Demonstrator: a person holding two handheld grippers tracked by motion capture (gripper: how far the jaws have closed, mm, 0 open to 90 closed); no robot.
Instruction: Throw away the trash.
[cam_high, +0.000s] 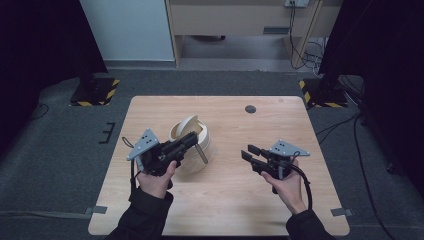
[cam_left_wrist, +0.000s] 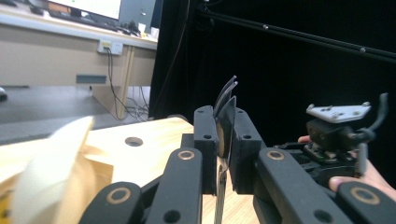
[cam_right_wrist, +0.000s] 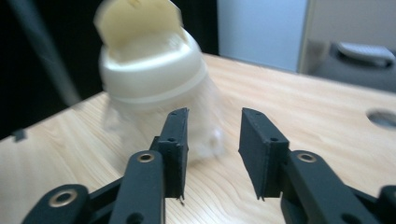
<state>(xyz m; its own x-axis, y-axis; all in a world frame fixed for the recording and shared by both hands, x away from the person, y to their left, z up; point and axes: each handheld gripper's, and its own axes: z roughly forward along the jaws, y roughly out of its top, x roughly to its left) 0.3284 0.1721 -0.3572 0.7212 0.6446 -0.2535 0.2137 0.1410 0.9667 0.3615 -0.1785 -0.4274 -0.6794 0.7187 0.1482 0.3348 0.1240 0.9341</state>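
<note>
A cream round container (cam_high: 197, 150) stands left of the table's middle, with a flat cream utensil (cam_high: 186, 125) sticking up out of it. My left gripper (cam_high: 191, 138) hovers over the container's near side, shut on a metal fork (cam_left_wrist: 227, 109). The fork's tines rise above the jaws and its handle (cam_high: 202, 153) hangs down in front of the container. In the left gripper view that gripper (cam_left_wrist: 227, 135) pinches the fork edge-on. My right gripper (cam_high: 248, 152) is open to the container's right with nothing between its fingers. Seen from the right gripper (cam_right_wrist: 214, 144), the blurred container (cam_right_wrist: 154, 79) lies ahead.
The wooden table (cam_high: 240, 200) has a round cable hole (cam_high: 250, 109) near its far edge. Black stands with striped bases (cam_high: 95, 92) flank the far corners on grey carpet. A desk and cables lie beyond. The right gripper (cam_left_wrist: 336, 135) appears off to the side in the left gripper view.
</note>
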